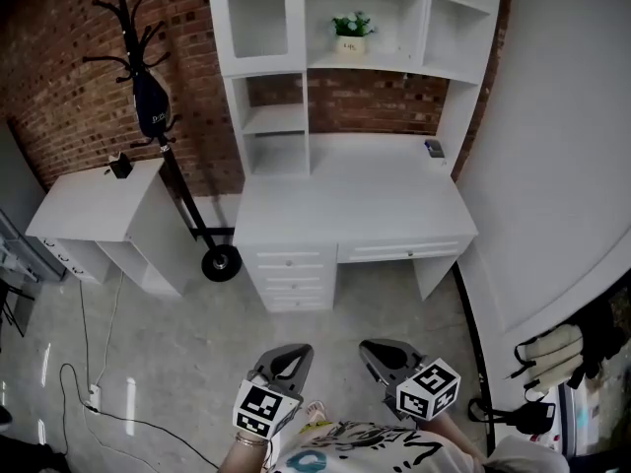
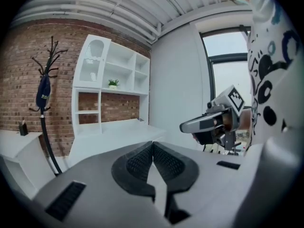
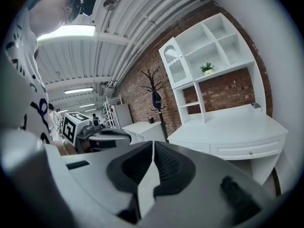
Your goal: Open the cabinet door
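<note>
White, with an arched pane, the cabinet door (image 1: 258, 20) looks closed at the upper left of the hutch (image 1: 394, 67) above the desk (image 1: 345, 190). A potted plant (image 1: 351, 30) stands on the shelf just to its right, and a coat stand (image 1: 138, 57) is further left by the brick wall. Your left gripper (image 1: 286, 361) and right gripper (image 1: 385, 355) hang side by side over the floor, well apart from the door. Each has its jaws pressed together on nothing.
</note>
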Demonstrator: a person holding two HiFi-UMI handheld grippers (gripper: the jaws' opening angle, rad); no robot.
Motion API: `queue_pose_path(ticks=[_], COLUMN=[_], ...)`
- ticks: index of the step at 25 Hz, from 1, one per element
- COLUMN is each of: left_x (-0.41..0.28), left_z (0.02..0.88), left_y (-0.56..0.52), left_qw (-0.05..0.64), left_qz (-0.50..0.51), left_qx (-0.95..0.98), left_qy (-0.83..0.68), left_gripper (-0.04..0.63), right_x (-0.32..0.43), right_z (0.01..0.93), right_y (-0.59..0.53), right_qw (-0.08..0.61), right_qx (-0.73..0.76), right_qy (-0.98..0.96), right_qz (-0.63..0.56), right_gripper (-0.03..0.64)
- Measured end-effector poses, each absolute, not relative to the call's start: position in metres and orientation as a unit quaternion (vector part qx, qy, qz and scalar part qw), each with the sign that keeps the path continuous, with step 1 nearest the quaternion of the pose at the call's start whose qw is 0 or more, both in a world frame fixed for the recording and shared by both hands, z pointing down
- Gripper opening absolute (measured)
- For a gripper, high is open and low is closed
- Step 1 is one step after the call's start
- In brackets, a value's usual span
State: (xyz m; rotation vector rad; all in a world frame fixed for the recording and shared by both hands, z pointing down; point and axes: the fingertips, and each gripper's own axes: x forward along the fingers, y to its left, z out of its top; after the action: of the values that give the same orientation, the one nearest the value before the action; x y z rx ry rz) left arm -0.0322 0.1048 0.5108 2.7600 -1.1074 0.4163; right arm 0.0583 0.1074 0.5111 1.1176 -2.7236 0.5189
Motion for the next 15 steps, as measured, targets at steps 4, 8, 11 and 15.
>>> queue_pose_path(ticks=[4,8,11,15], left_x=[-0.045,-0.061,-0.074,-0.087], left_z=[0.507,0.52,0.536,0.542], left_y=[0.086,0.071,0.071,0.058], left_qw=[0.073,0.152,0.185,0.176], left_qz=[0.126,0.079,0.08,0.103], left_qx=[0.922,0.906,0.895,0.901], left_qy=[-0.36,-0.387,-0.397,-0.383], left_gripper=[0.015,0.015,0.015,0.015], right_x=[0.041,0.031,0.025,0.023], right_z=[0.505,0.504,0.509,0.511], right_y=[0.082,0.06,0.05,0.032], right_qw=[0.071,0.062,0.061,0.056], right_qx=[0.376,0.383,0.388,0.396], right_qy=[-0.908,-0.905,-0.902,-0.9], right_qz=[0.167,0.172,0.179,0.175], right_gripper=[0.029,0.029,0.029,0.029])
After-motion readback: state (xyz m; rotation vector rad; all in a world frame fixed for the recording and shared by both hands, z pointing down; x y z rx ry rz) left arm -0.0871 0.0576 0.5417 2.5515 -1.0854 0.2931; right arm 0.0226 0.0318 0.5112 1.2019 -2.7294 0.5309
